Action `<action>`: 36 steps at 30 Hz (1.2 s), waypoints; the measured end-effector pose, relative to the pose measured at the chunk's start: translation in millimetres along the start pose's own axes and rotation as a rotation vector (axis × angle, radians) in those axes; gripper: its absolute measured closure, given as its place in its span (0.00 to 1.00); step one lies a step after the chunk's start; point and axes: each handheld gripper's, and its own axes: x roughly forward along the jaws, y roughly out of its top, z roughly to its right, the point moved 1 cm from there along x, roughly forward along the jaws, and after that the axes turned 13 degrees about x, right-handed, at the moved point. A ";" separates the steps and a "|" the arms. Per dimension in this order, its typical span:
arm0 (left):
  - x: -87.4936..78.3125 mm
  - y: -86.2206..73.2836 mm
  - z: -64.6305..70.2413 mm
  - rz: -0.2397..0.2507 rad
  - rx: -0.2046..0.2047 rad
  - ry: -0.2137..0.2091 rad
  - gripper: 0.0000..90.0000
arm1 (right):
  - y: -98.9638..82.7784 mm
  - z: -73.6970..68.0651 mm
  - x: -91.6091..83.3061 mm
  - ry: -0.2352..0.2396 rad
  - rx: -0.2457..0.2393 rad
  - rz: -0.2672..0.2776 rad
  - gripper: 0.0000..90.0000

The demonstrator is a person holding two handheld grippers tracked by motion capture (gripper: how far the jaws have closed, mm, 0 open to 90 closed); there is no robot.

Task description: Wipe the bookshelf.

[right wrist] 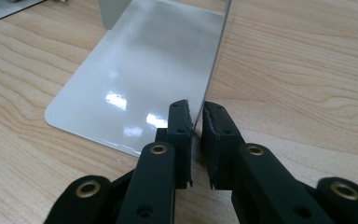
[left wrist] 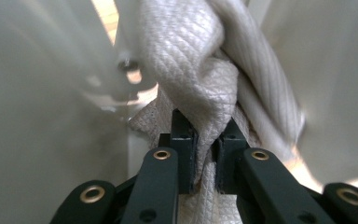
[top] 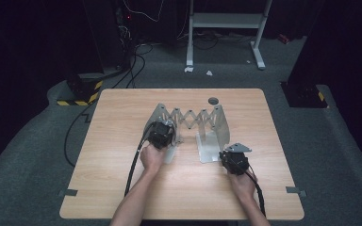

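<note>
Jaws of the left gripper [left wrist: 204,144] are pinching nearly closed on a fold of quilted white cloth [left wrist: 191,70], bunched inside the expandable metal rack [top: 191,117] on the wooden table [top: 122,179]. The right gripper [right wrist: 196,135] is clamping the edge of the rack's flat base plate [right wrist: 140,79], jaws almost together.

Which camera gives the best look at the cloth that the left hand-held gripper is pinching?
The left gripper view: the quilted whitish cloth hangs close up, its weave plain, pinched by the left hand-held gripper. In the high view the gripper's body covers it. The right gripper view looks at the rack's grey base plate.
</note>
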 end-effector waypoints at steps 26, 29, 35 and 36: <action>-13.5 -19.1 4.4 0.018 0.002 0.027 0.90 | 0.0 -0.6 0.1 -0.005 -0.008 0.003 0.91; -9.4 -13.0 2.3 0.009 0.001 0.030 0.90 | 0.0 -0.6 0.1 -0.005 -0.008 0.003 0.91; -1.3 -4.0 0.2 0.013 -0.026 0.005 0.90 | 0.0 -0.3 0.1 -0.003 -0.006 0.002 0.91; -2.1 -4.6 0.9 0.011 -0.019 0.004 0.90 | 0.0 -0.4 0.1 -0.003 -0.007 0.003 0.91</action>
